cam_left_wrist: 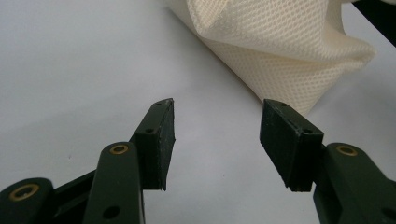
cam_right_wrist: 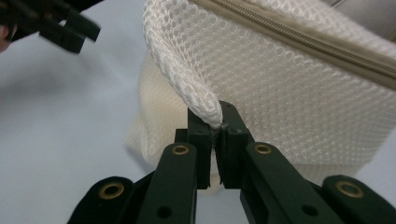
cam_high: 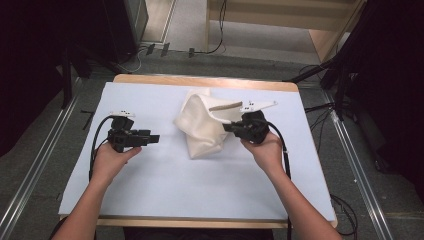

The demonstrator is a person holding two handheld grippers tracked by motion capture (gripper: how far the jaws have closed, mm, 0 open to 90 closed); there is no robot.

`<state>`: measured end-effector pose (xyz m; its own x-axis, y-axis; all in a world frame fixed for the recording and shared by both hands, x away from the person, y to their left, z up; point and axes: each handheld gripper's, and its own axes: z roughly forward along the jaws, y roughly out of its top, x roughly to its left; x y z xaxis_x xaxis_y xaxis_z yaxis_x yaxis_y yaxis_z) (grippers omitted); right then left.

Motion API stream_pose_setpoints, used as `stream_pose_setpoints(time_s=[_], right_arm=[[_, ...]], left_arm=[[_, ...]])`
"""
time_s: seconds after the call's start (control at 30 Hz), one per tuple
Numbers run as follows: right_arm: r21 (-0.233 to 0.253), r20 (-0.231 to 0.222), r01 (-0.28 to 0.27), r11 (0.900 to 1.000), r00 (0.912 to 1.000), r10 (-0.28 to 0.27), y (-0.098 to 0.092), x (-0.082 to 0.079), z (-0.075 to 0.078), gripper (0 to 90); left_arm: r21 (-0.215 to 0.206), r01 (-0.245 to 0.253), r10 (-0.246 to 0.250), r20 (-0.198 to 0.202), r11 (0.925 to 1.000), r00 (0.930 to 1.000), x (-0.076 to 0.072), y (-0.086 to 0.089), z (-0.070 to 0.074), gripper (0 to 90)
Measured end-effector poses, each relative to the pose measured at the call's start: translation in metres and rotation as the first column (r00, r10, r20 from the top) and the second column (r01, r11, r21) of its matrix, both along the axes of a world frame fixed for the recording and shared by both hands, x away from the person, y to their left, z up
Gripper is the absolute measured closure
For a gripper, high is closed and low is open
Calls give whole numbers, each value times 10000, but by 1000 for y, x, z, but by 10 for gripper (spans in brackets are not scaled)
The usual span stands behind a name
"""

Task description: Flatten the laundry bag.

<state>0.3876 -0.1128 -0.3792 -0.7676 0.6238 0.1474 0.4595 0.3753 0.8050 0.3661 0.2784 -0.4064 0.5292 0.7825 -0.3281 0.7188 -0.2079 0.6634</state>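
Note:
A cream mesh bag with a tan zipper lies crumpled in the middle of the white table cover. My right gripper is shut on the bag's rolled edge at its right side, and in the right gripper view the mesh rises from between the pinched jaws. My left gripper stands open a little left of the bag, touching nothing. In the left gripper view the bag lies just beyond the spread jaws.
The white cover spreads over a wooden table with its front edge near me. Metal rails run along the floor on both sides, and cables lie on the floor behind the table.

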Motion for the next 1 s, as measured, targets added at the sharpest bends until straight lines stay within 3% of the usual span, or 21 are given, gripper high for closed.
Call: stream_pose_setpoints(time_s=[0.2,0.47,0.57,0.73,0.87,1.0], right_arm=[[-371,-345,-494,9981,9982,481,4,-34,-16,874],[-585,-573,-726,9956,9960,693,-4,-66,-33,871],[-571,-702,-709,9958,9953,669,-7,-71,-37,870],[-634,-826,-667,9958,9947,613,-13,-74,-44,869],[-649,-756,-623,9959,9955,573,-12,-74,-45,869],[-606,-705,-674,9959,9955,631,-12,-77,-45,869]], left_arm=[[-110,79,-78,44,9999,10000,1,-3,1,452],[-499,485,-481,86,9976,9988,5,-21,4,431],[-423,767,-751,393,9962,9964,7,-34,8,425],[-770,980,-918,800,9922,9926,15,-51,12,394],[-888,1257,-1207,596,9881,9909,23,-63,7,305],[-757,1616,-1603,226,9840,9868,30,-75,-3,292]])
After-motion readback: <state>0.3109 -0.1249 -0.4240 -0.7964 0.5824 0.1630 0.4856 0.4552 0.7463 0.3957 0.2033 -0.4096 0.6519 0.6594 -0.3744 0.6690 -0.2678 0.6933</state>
